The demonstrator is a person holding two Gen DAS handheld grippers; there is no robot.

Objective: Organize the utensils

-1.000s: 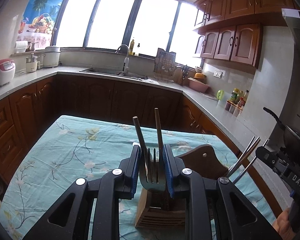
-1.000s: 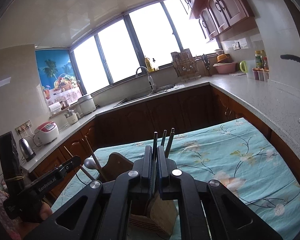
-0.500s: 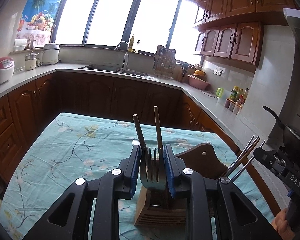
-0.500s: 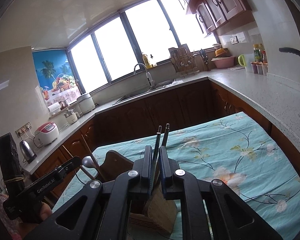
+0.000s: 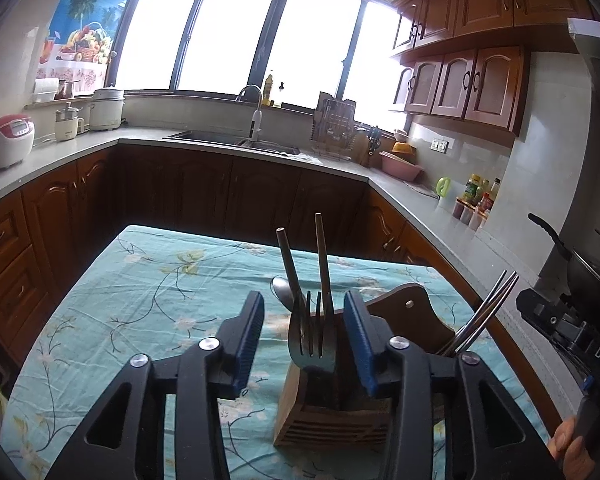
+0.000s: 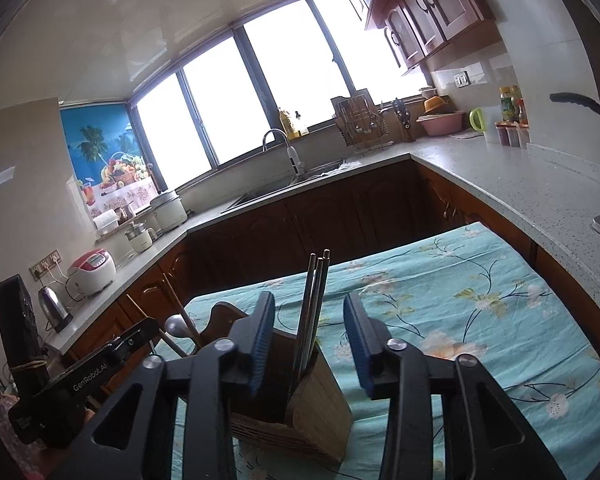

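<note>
We are at the release step: two utensils have just been dropped into a wooden utensil holder [image 5: 332, 412] standing on the surface, which is covered by a teal floral cloth [image 5: 140, 304].

In the left wrist view, low centre of the frame, the left tool [image 5: 304, 340] has just been opening. Its blue pads stand partly apart on either side of a dark fork [image 5: 312, 340], and neither pad touches it. The fork stands tines-up in the holder, beside two wooden chopsticks [image 5: 322, 256] and a spoon [image 5: 282, 290] behind them.

In the right wrist view, also low centre, the right tool [image 6: 309, 344] has likewise just been opening. A bundle of metal chopsticks [image 6: 312, 308] stands between its pads, free of both, leaning in the holder's near compartment.

Next, we judge, both tools should back away upward without snagging the upright handles, then look for any utensils left to sort; none lie loose on the cloth that we can see.
</note>
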